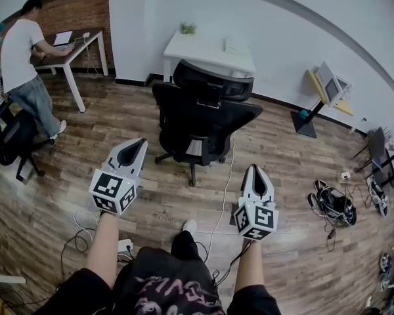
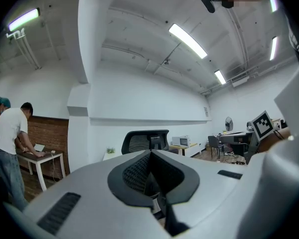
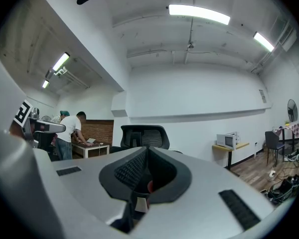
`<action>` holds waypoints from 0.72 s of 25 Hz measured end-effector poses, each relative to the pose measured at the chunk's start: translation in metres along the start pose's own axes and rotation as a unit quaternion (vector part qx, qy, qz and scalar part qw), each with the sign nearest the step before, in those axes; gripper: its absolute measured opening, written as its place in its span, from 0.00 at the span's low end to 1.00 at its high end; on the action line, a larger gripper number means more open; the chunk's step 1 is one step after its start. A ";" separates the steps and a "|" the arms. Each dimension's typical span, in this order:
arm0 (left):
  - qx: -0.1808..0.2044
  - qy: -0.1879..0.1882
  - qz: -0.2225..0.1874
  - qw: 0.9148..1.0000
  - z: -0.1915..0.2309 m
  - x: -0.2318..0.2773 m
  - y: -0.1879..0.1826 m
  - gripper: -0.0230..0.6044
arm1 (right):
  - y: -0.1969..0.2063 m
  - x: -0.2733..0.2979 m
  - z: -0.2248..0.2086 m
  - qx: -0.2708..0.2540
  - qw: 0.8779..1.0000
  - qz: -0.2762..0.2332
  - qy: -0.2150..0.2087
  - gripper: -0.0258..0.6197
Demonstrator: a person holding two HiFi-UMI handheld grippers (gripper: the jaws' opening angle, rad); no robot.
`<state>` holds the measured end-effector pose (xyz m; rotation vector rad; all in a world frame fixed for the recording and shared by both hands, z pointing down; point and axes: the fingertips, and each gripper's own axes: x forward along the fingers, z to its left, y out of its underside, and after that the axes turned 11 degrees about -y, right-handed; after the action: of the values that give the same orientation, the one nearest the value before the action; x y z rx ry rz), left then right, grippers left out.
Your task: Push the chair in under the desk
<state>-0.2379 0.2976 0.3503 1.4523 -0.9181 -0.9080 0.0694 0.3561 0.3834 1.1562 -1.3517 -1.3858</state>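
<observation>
Near the middle of the room, a black chair (image 1: 200, 120) stands on the wood floor (image 1: 118, 120) in front of a white desk (image 1: 210, 52) that is set against the white wall. The chair's backrest faces the person holding the grippers, and its seat points toward the desk. The chair is pulled out from the desk, and its wheeled base rests on open floor on the near side. A small plant (image 1: 188, 27) sits at the desk's far left corner.

The left gripper (image 1: 139, 142) is held out level, to the left of the chair's base and apart from it. The left gripper view shows its jaws pressed together with nothing between them, and the chair's headrest (image 2: 145, 141) rises just beyond the tips. The right gripper (image 1: 255, 169) is also held level, to the right of the chair and a little nearer the person, touching nothing. The right gripper view shows its jaws closed and empty too, with the same headrest (image 3: 142, 136) ahead of them.

A thin white cable (image 1: 227, 176) runs across the floor from the chair's base toward the person's feet. At the upper left, a person in a white shirt (image 1: 20, 51) leans over a table (image 1: 75, 58) with a laptop (image 1: 62, 38) on it, in front of a brick wall (image 1: 79, 8). At the right, a microwave (image 1: 329, 83) sits on a yellow stand (image 1: 313, 84), and a tangle of dark cords (image 1: 335, 205) lies on the floor farther right.
</observation>
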 end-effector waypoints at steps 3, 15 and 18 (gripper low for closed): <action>0.002 -0.003 0.004 1.000 0.004 0.018 0.003 0.06 | 0.006 0.019 -0.009 0.009 1.000 0.003 -0.004 0.08; 0.006 -0.015 0.038 0.999 0.017 0.129 0.039 0.06 | 0.036 0.120 -0.072 0.022 0.999 0.019 -0.014 0.08; 0.009 -0.018 0.046 0.999 0.017 0.161 0.047 0.06 | 0.044 0.148 -0.092 0.023 0.999 0.025 -0.018 0.08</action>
<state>-0.1912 0.1402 0.3901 1.4009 -1.0137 -0.8609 0.1282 0.1908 0.4215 1.1257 -1.4353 -1.3517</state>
